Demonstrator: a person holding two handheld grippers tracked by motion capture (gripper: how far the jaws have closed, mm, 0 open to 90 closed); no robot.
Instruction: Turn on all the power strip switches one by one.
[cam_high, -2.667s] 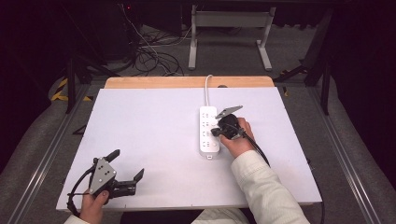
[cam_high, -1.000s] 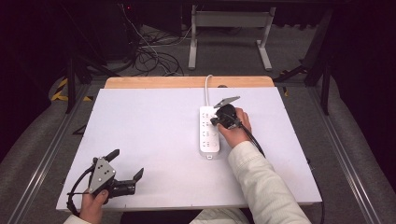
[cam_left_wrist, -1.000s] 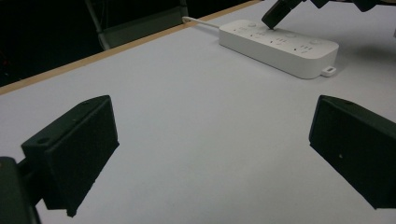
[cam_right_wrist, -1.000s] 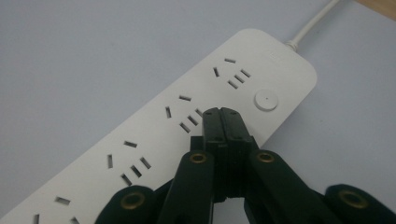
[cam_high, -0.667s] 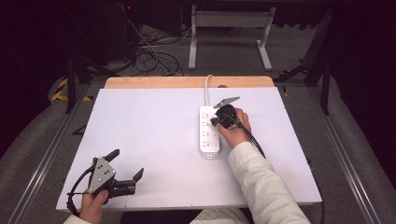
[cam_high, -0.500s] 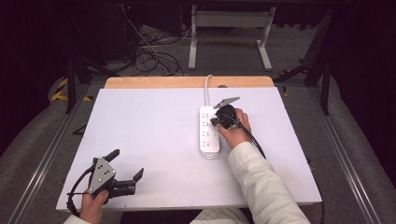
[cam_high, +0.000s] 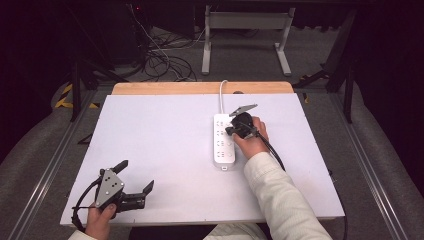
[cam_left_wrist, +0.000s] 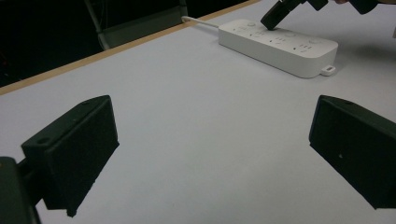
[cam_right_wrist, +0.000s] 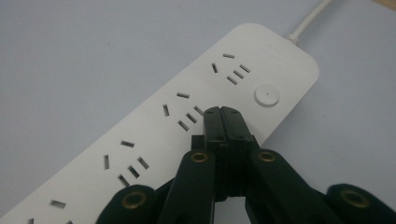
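Right gripper (cam_right_wrist: 223, 112) had shifted slightly toward the table's far edge, jaws fully closed on nothing, tips on the power strip (cam_high: 223, 141) by its button, probably pressing it; left gripper (cam_high: 131, 183), jaws wide, idled near corner.

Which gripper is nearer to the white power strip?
Right. The right gripper, shut, has its tips on the power strip; the left gripper, open, sits far away at the table's near-left corner.

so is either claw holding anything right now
No. The right claw is shut on nothing, tips down on the power strip; the left claw is open over bare table.
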